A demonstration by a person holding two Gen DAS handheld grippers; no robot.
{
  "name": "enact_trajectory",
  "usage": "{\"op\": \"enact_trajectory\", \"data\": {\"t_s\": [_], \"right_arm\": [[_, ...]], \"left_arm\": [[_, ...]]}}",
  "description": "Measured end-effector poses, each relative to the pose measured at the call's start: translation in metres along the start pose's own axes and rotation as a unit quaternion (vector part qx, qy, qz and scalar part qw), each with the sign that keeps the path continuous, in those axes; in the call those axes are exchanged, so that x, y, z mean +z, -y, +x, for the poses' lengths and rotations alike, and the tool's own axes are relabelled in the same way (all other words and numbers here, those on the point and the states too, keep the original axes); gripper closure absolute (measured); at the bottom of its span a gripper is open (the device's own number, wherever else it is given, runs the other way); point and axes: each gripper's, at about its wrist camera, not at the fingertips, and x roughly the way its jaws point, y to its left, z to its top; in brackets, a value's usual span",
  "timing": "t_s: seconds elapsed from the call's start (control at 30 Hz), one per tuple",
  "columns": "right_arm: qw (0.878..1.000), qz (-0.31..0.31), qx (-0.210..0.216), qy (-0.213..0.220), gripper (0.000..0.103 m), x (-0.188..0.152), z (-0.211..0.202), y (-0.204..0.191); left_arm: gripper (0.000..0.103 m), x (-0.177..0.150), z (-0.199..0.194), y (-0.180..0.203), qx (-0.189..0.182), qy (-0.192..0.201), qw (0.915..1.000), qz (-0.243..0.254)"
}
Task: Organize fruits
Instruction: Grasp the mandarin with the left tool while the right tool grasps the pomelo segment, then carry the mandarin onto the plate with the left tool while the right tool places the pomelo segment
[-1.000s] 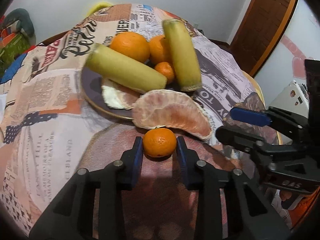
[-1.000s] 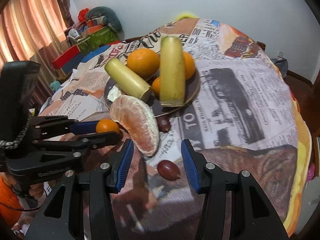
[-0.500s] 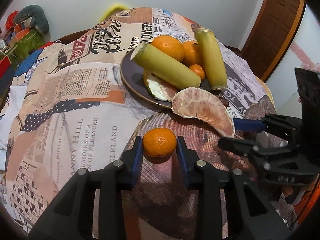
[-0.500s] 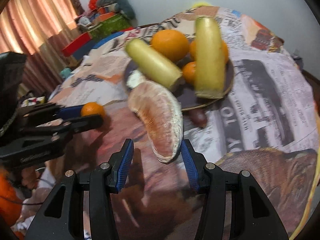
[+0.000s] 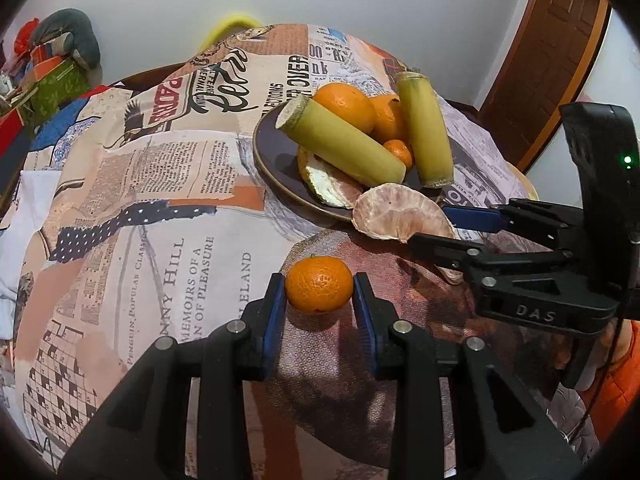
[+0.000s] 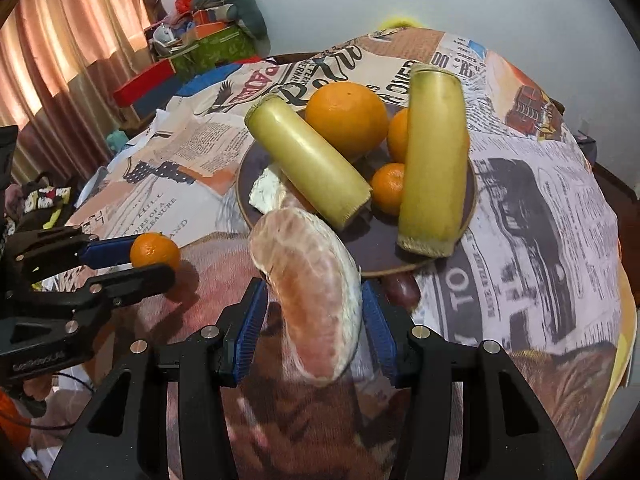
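Note:
My left gripper (image 5: 319, 294) is shut on a small mandarin (image 5: 319, 284), held just above the cloth; it also shows in the right wrist view (image 6: 155, 251). My right gripper (image 6: 311, 314) is open, its jaws standing on either side of a peeled pomelo segment (image 6: 310, 288) that lies off the plate's near rim; the segment also shows in the left wrist view (image 5: 400, 212). A dark plate (image 6: 256, 168) holds two sugarcane pieces (image 6: 308, 164), oranges (image 6: 346, 118), a small mandarin (image 6: 388, 188) and pomelo peel.
A dark grape-like fruit (image 6: 402, 290) lies on the newspaper-print tablecloth (image 5: 160, 200) by the plate's near rim, right of the pomelo. Boxes and clutter (image 6: 200, 44) stand beyond the table's far left. A wooden door (image 5: 560, 40) is at the right.
My left gripper has carried the mandarin leftward, away from the plate. My right gripper has shifted left from the dark fruit and now straddles the pomelo segment.

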Motion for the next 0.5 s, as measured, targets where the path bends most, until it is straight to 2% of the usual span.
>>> {"op": "enact_trajectory", "data": {"t_s": [0.17, 0.33, 0.37, 0.43, 0.5], "right_arm": [[1.000, -0.016, -0.012, -0.006, 0.052, 0.001, 0.005, -0.007], [0.999, -0.030, -0.023, -0.019, 0.051, -0.002, 0.014, -0.010], [0.999, -0.032, -0.024, -0.020, 0.051, -0.003, 0.015, -0.010], [0.999, -0.037, -0.031, -0.017, 0.059, -0.004, 0.014, -0.010], [0.999, -0.034, -0.024, -0.015, 0.060, -0.004, 0.013, -0.008]], "left_arm": [[0.069, 0.000, 0.002, -0.005, 0.000, 0.000, 1.0000, -0.005], [0.069, 0.000, 0.004, -0.008, -0.003, -0.002, 1.0000, -0.009], [0.069, 0.000, 0.004, -0.008, -0.003, -0.002, 1.0000, -0.009], [0.069, 0.000, 0.004, -0.008, -0.002, -0.002, 1.0000, -0.009], [0.069, 0.000, 0.004, -0.008, -0.002, -0.002, 1.0000, -0.008]]}}
